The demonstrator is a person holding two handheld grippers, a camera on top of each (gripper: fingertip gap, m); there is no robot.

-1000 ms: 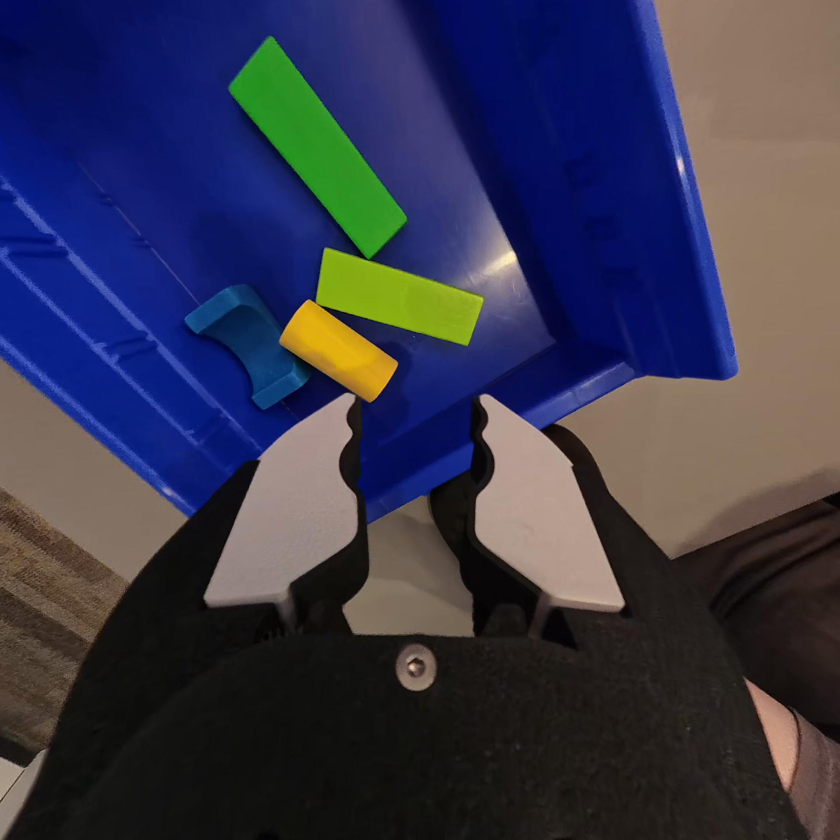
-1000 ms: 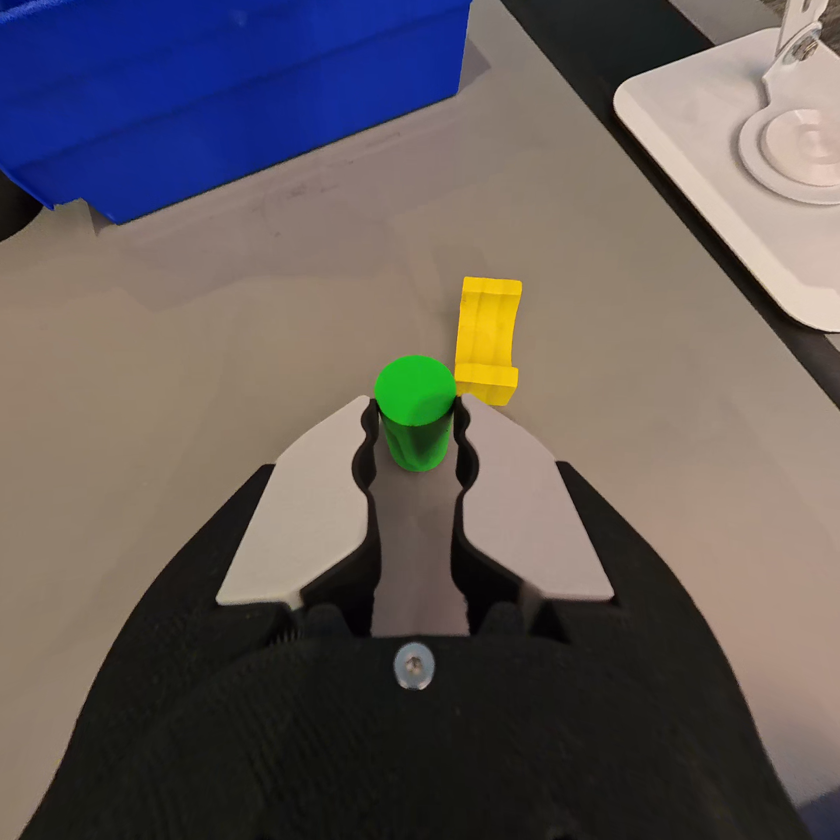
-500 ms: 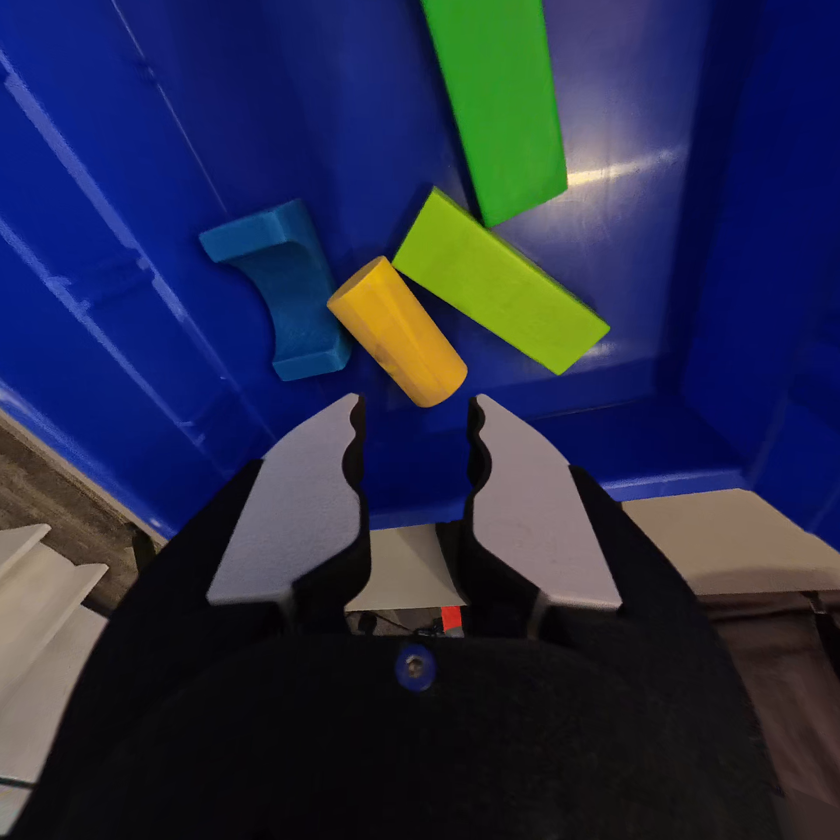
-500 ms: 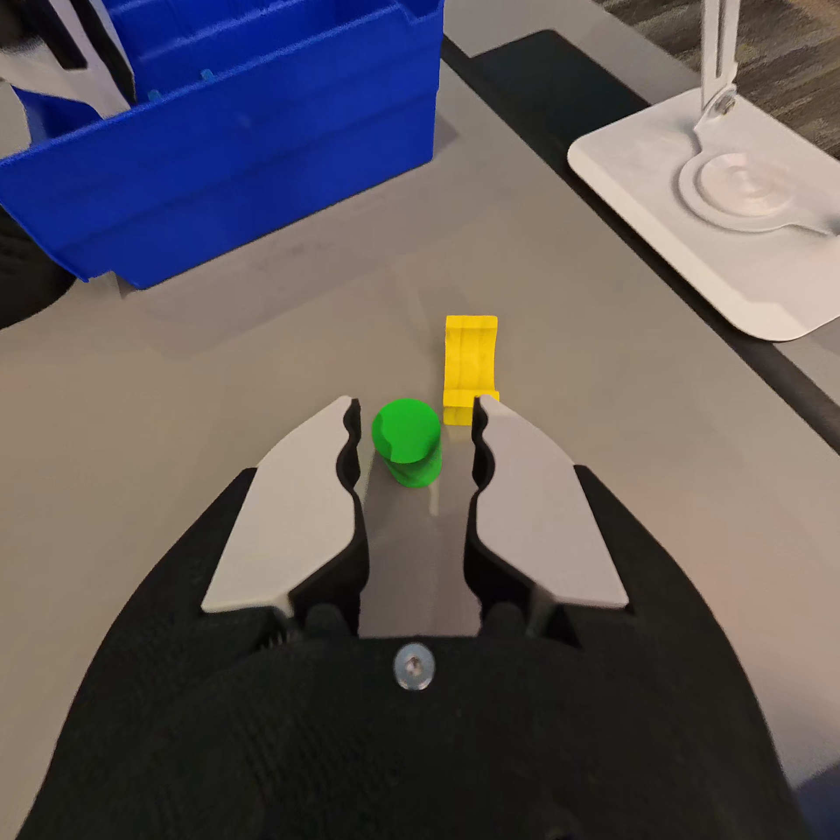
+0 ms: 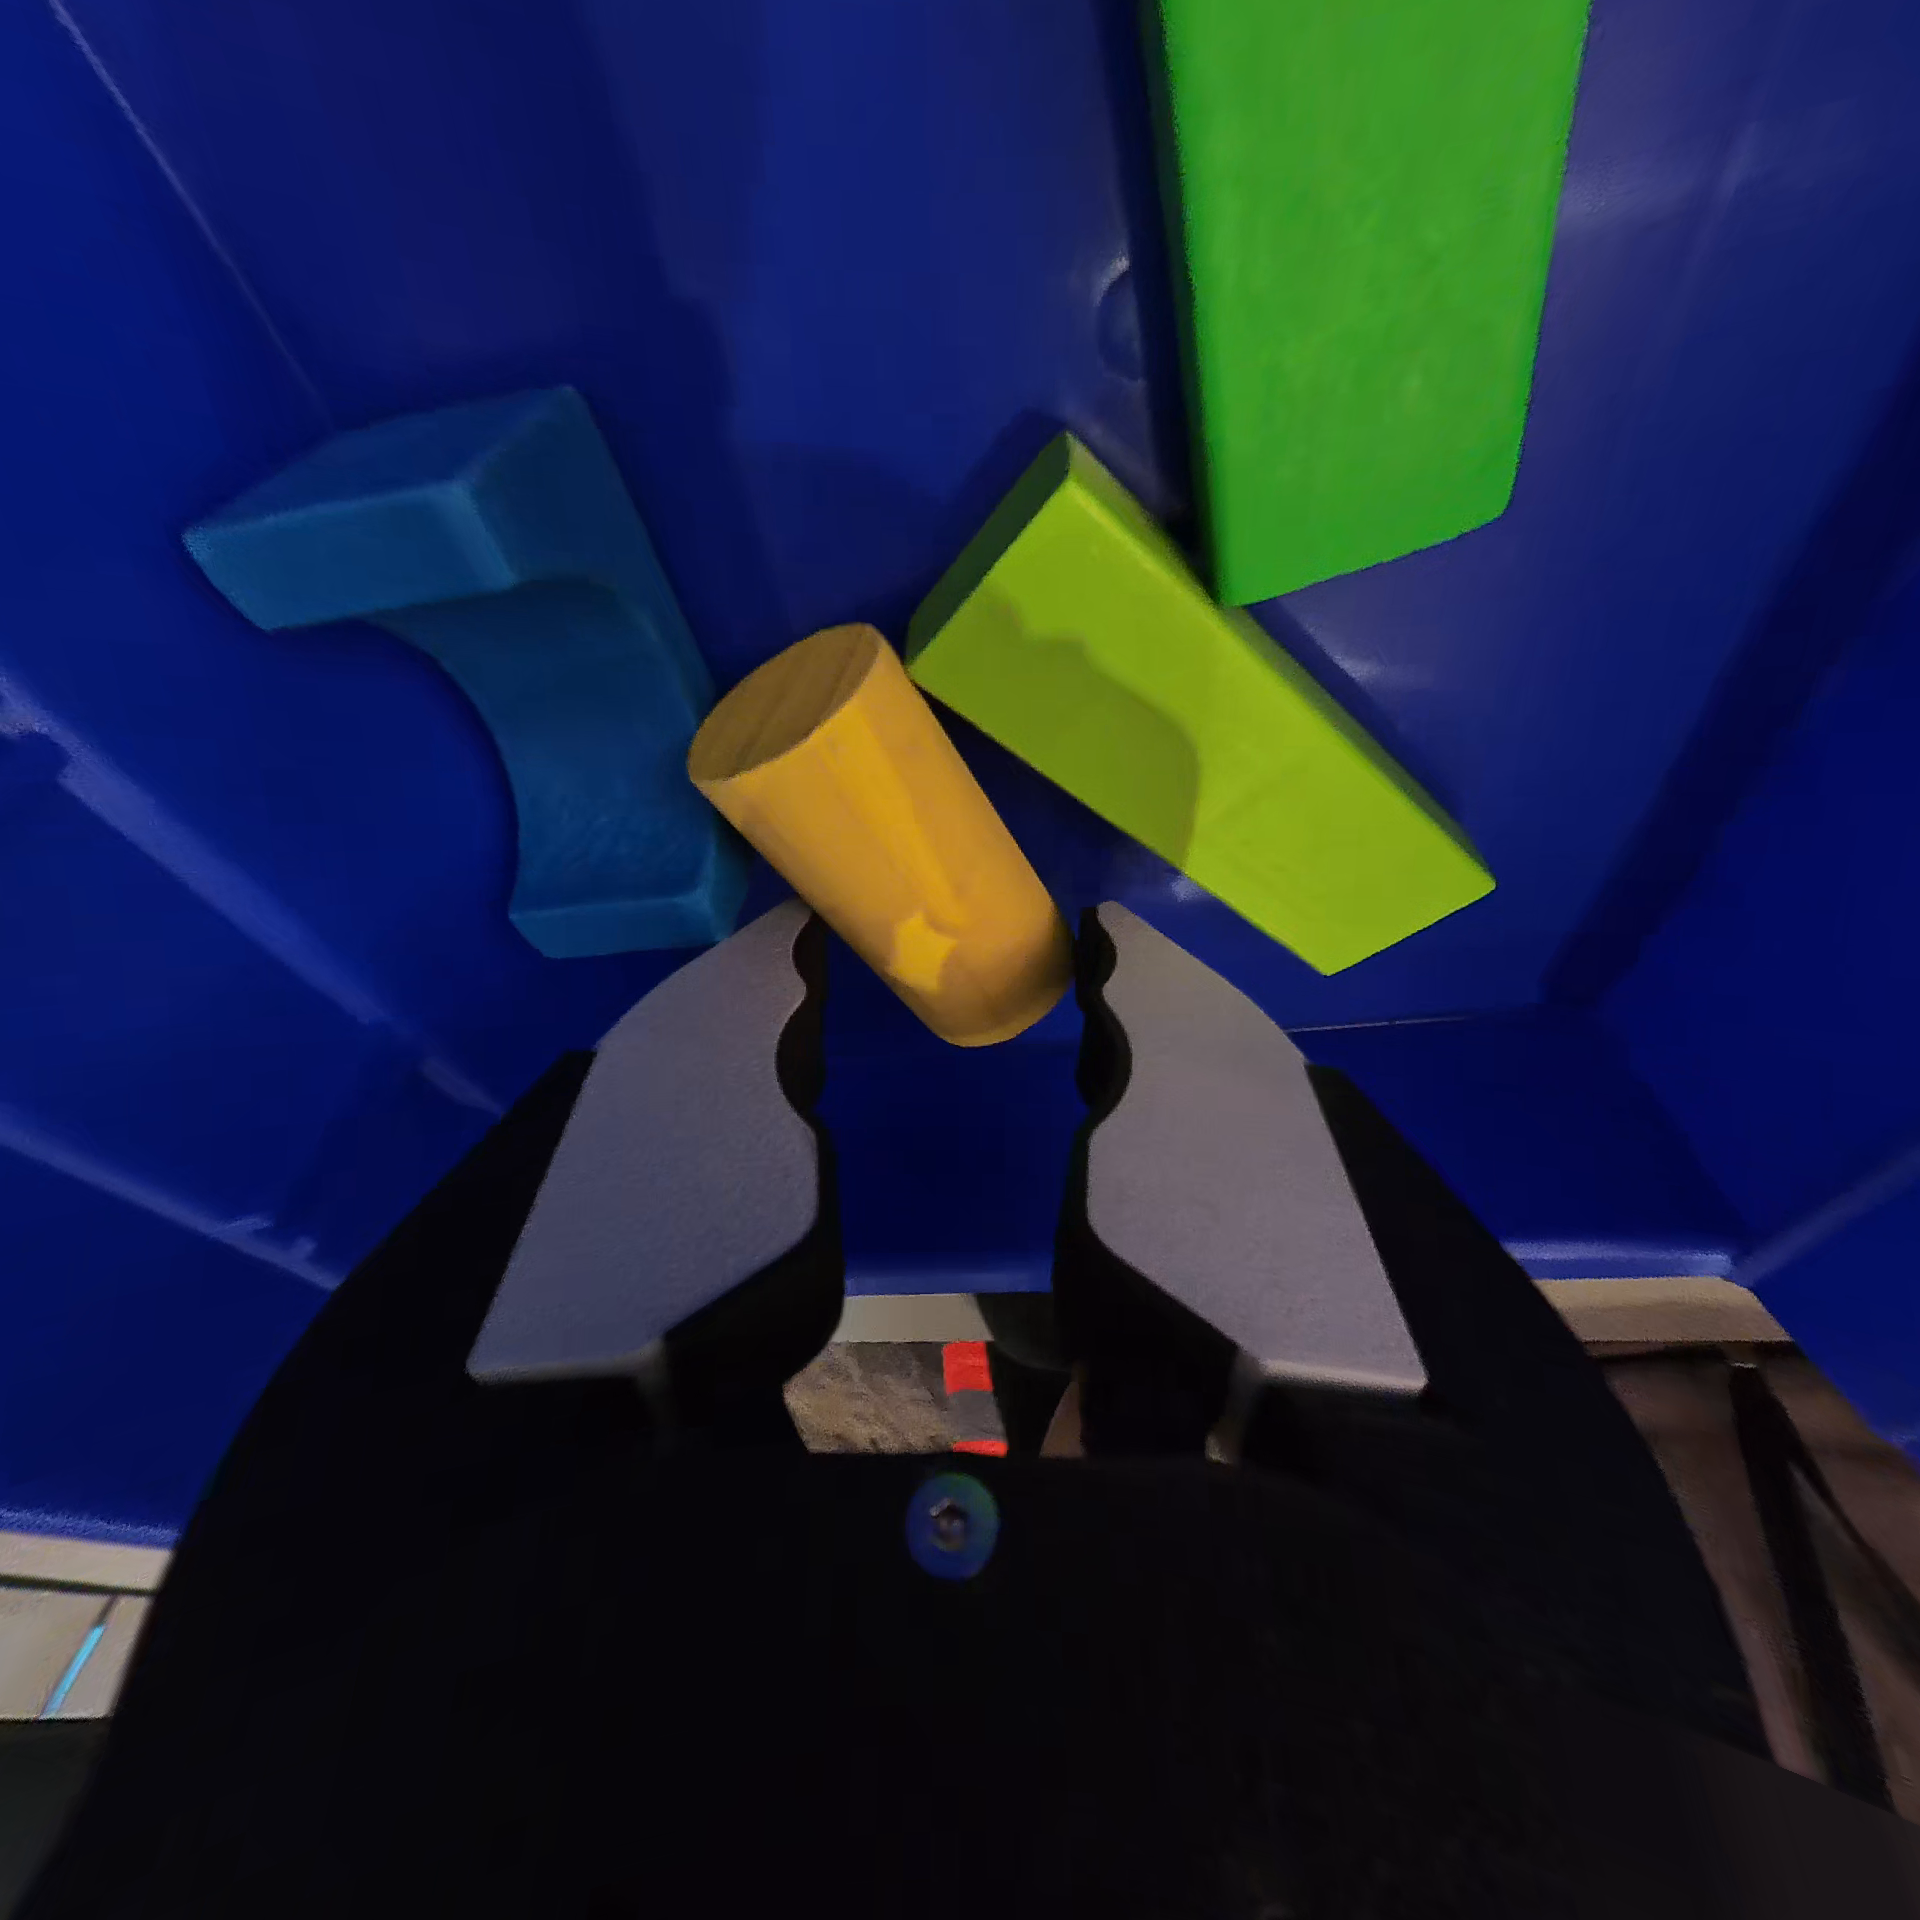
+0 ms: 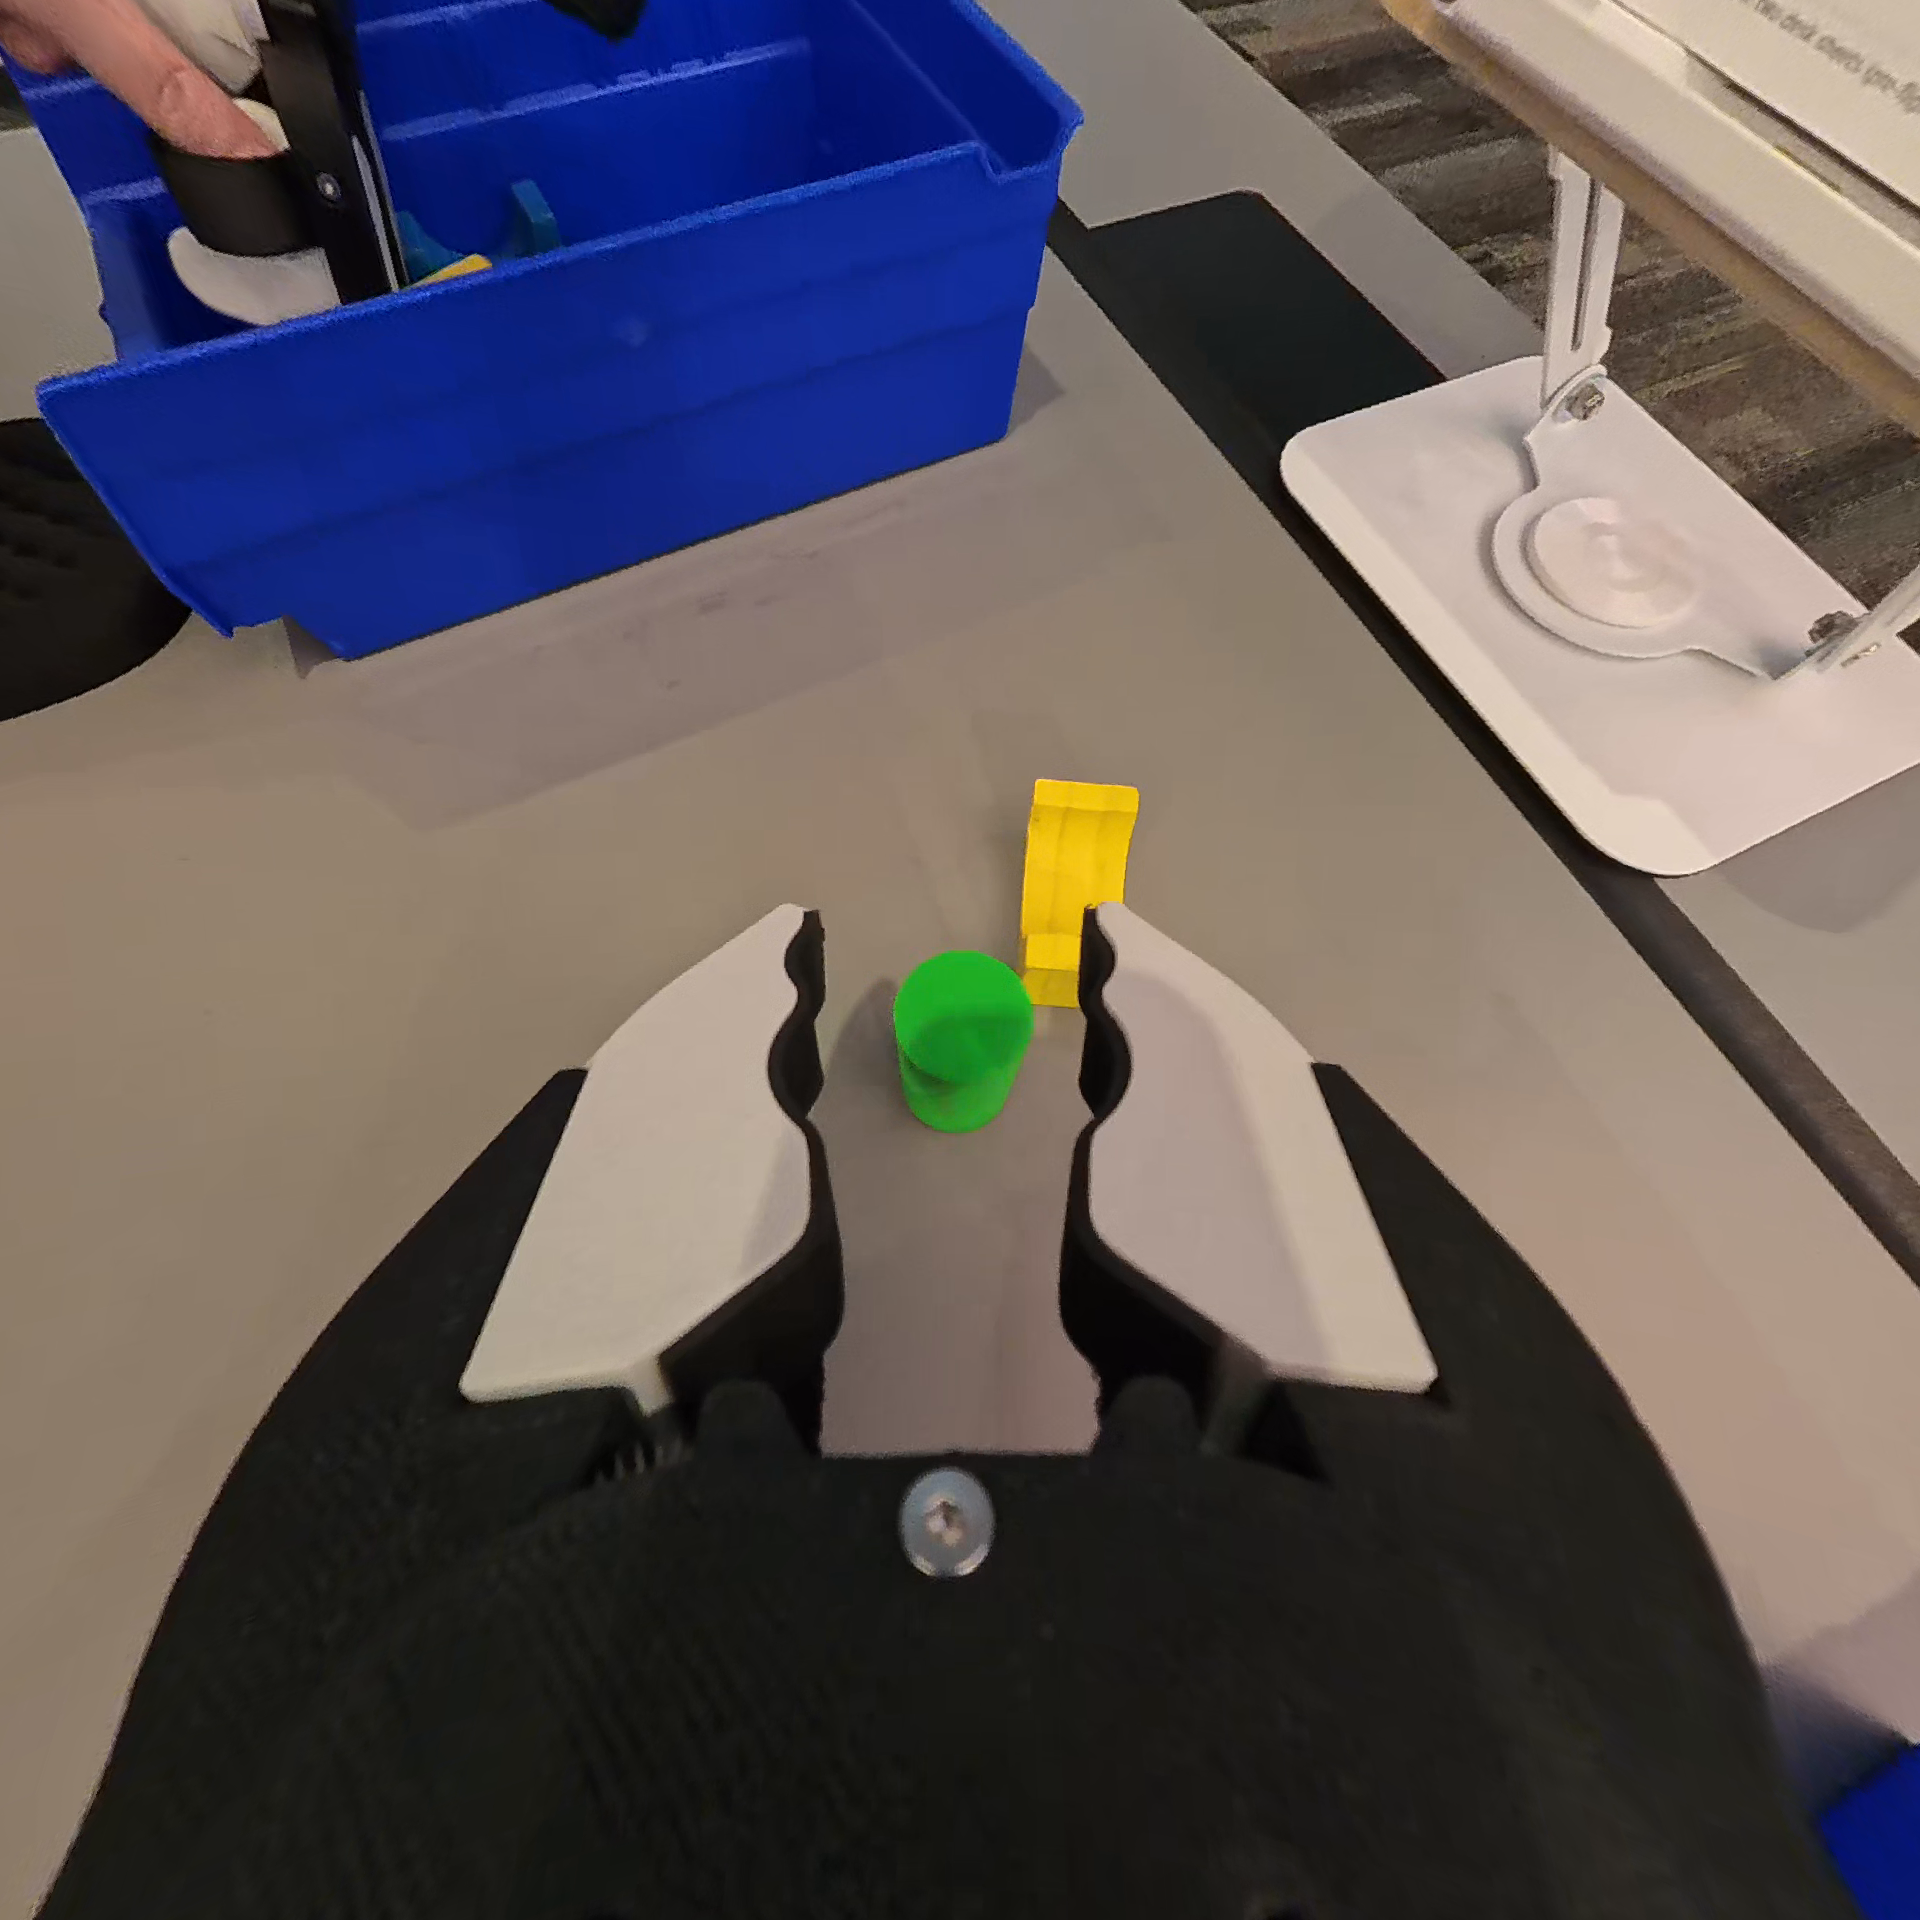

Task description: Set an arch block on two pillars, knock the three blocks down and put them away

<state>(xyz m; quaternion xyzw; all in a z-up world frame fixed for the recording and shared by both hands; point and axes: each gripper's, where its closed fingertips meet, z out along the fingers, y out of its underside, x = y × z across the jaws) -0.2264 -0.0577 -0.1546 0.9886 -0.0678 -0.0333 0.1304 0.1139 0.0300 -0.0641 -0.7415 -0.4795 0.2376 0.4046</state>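
Note:
In the left wrist view my left gripper point(image 5: 945, 925) is down inside the blue bin point(image 5: 416, 208). Its open jaws straddle the near end of a yellow cylinder point(image 5: 883, 831) that lies on the bin floor, and the pads do not press on it. A blue arch block point(image 5: 561, 665), a lime block point(image 5: 1195, 717) and a green plank point(image 5: 1361, 270) lie around it. In the right wrist view my right gripper point(image 6: 951, 925) is open and empty above the grey table. A green cylinder point(image 6: 961, 1039) stands upright below the jaws, free of them. A yellow arch block point(image 6: 1075, 873) lies just behind it.
The blue bin point(image 6: 582, 436) stands at the table's far left, with the left gripper point(image 6: 343, 208) and a hand point(image 6: 156, 83) in it. A white stand point(image 6: 1610, 582) sits at the right, beyond the table's dark edge. A black foam pad point(image 6: 62, 561) lies at the far left. The gap from one gripper's tips to the other's is roughly 35 cm. From my left tips it is roughly 5 cm to the lime block point(image 5: 1195, 717); from my right, 30 cm. Measured from the fingertips, the green plank point(image 5: 1361, 270) is 9 cm or so from the left gripper and 30 cm from the right.
My right gripper opened, let go of the green cylinder and drew back from it; the cylinder stays standing. My left gripper moved down into the bin, up to the yellow cylinder.

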